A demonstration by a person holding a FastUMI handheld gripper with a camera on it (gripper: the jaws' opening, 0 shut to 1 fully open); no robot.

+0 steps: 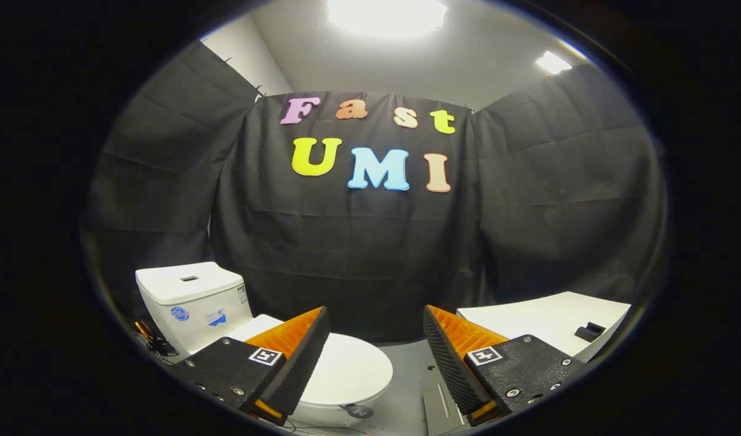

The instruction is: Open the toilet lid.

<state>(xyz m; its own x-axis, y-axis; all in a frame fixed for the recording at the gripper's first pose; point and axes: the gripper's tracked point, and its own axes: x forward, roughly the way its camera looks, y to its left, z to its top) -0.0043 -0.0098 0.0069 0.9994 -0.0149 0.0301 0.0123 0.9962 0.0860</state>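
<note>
A white toilet stands low on the left, its tank (192, 300) against the black cloth wall and its lid (352, 369) lying flat and closed over the bowl. My gripper (376, 315) hovers above and in front of it, open wide, with nothing between its fingers. The left finger (301, 357) overlaps the lid's left part and hides it. The right finger (449, 357) hangs over the grey floor to the right of the toilet. The lid's front rim (355, 406) shows just below the gap between the fingers.
A white box-like surface (546, 324) with a small dark object (589, 331) on it stands on the right. Cables (149, 339) lie beside the tank on the left. Black cloth closes the booth all round.
</note>
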